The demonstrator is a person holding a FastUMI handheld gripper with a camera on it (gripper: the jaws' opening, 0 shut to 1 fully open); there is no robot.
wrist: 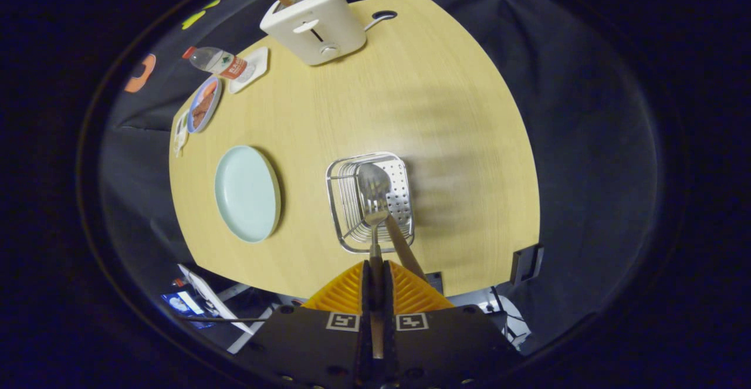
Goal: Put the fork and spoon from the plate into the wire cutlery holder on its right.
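One fork (374, 208) is pinched by its handle in the gripper (375, 271), tines over the wire holder (345, 201), which holds one spoon (375, 179). One plate (246, 193) beside it lies bare.

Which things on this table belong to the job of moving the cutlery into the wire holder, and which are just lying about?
Part of the job: gripper, shut on the fork above the wire cutlery holder; spoon in the holder; pale plate, now bare.

Lying about: toaster with toast, water bottle, small white tray, blue plate of food.
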